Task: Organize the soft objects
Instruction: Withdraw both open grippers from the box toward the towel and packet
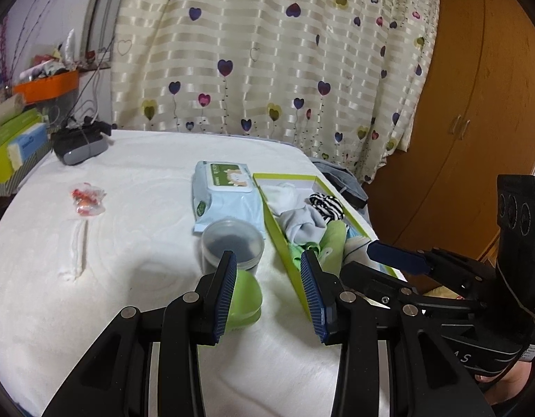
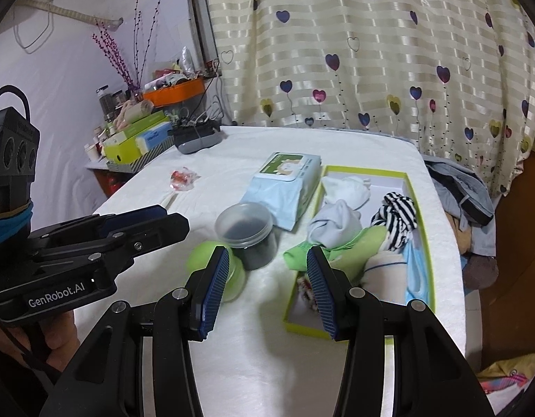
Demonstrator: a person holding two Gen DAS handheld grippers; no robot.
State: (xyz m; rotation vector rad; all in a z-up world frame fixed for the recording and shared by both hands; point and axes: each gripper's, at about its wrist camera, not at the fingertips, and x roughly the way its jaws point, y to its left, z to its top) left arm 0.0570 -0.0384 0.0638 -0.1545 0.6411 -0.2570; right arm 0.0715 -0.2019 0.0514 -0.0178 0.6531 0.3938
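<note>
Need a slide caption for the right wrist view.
Open right gripper hovers before a green box of folded clothes, beside a clear jar.

**Both tools empty above the white tabletop**

Your right tool [image 2: 267, 288] hovers with its jaws apart and nothing between them, over the white tabletop [image 2: 253, 365]. Past its right finger lies the green-rimmed box [image 2: 425, 215], holding a white cloth [image 2: 347, 187], a striped sock [image 2: 399, 212], a grey-white bundle [image 2: 331, 224] and a green cloth [image 2: 340, 253]. Left of the box stand a clear jar [image 2: 246, 234] with dark contents, a green ball [image 2: 201, 260] beside it, and a wet-wipes pack [image 2: 284, 184] behind. Your left tool [image 2: 152, 219] shows at the left edge, its jaws hard to read
</note>
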